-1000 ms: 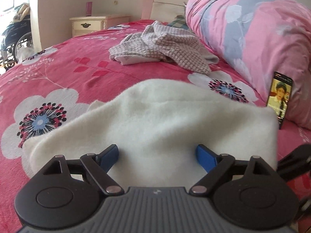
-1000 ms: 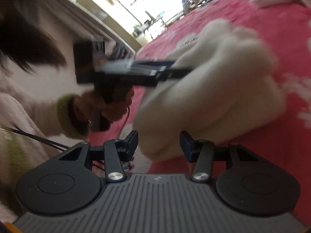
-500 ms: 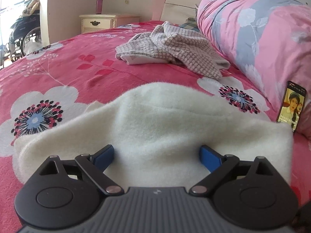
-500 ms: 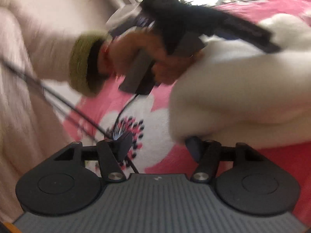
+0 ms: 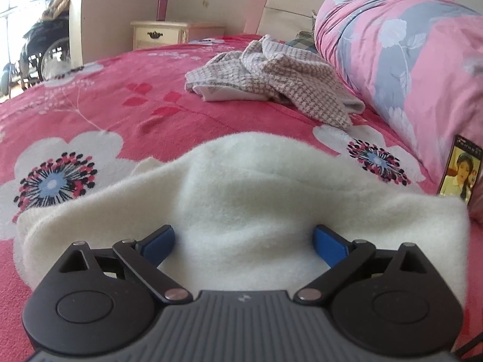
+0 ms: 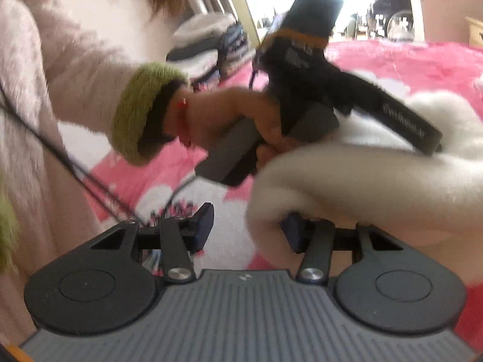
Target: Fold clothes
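Observation:
A fluffy white garment (image 5: 241, 199) lies bunched on the red flowered bedspread (image 5: 99, 111). My left gripper (image 5: 244, 242) hovers over its near edge, open, blue pads wide apart with the fleece between and below them. In the right wrist view the same white garment (image 6: 377, 178) fills the right side. My right gripper (image 6: 246, 227) is open at its folded edge, the right pad against the fleece, the left pad over bare bedspread. The left gripper's body (image 6: 317, 84), held by a hand (image 6: 241, 114), rests on top of the garment.
A crumpled checked garment (image 5: 271, 75) lies farther up the bed. A large pink and grey rolled quilt (image 5: 401, 48) runs along the right, with a phone (image 5: 460, 169) leaning on it. A nightstand (image 5: 160, 31) stands behind the bed. Cables (image 6: 69, 169) hang near a fuzzy sleeve (image 6: 75, 69).
The left gripper has stayed open over the white garment with a slight shift of view. The right gripper has swung left and closer along the garment's edge, bringing the hand and sleeve into view.

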